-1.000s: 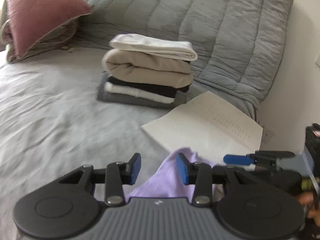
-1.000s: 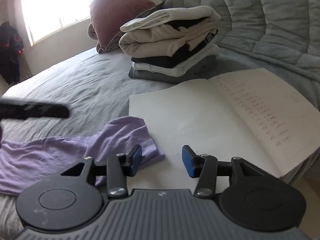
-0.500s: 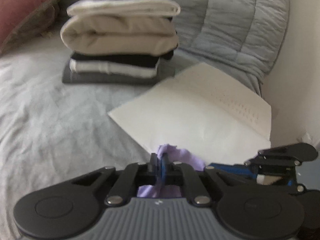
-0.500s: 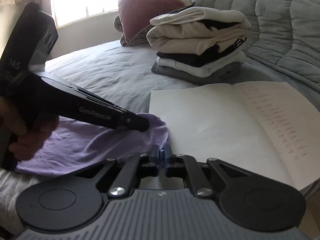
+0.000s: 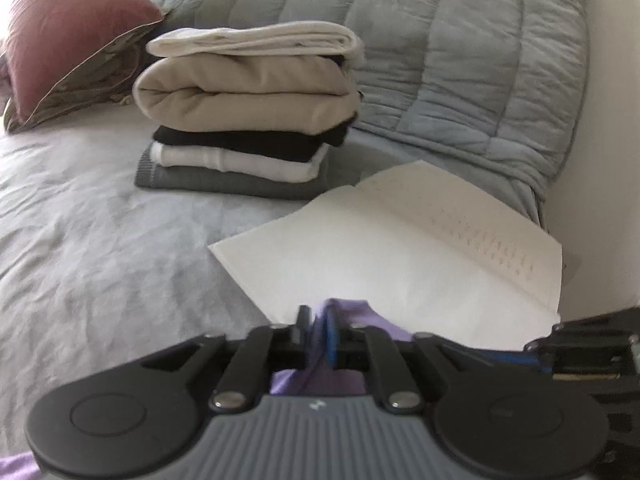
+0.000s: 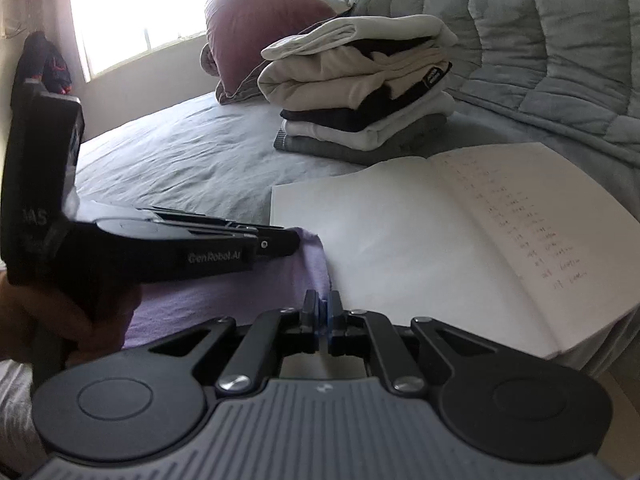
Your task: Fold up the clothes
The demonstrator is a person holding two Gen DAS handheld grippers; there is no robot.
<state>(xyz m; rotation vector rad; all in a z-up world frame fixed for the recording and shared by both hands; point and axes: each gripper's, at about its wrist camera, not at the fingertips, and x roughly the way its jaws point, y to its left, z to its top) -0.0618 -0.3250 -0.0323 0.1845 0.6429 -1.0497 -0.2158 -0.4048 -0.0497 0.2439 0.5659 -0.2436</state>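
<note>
Now the lilac garment [image 6: 224, 292] lies on the bed [image 5: 100, 240], its edge beside the open notebook [image 6: 420, 240], pinched by the left gripper [image 5: 318, 330] and the right gripper [image 6: 323, 318] (fingers closed on cloth); both corners should be carried level, clear of the folded stack [image 5: 248, 116]

The left tool [image 5: 318, 330] has its jaws pressed together on a fold of lilac cloth [image 5: 352, 312]. The right tool [image 6: 324, 314] is likewise clamped tight on the cloth's edge. A hand [image 6: 60, 312] grips the left tool's handle, low at the side
</note>
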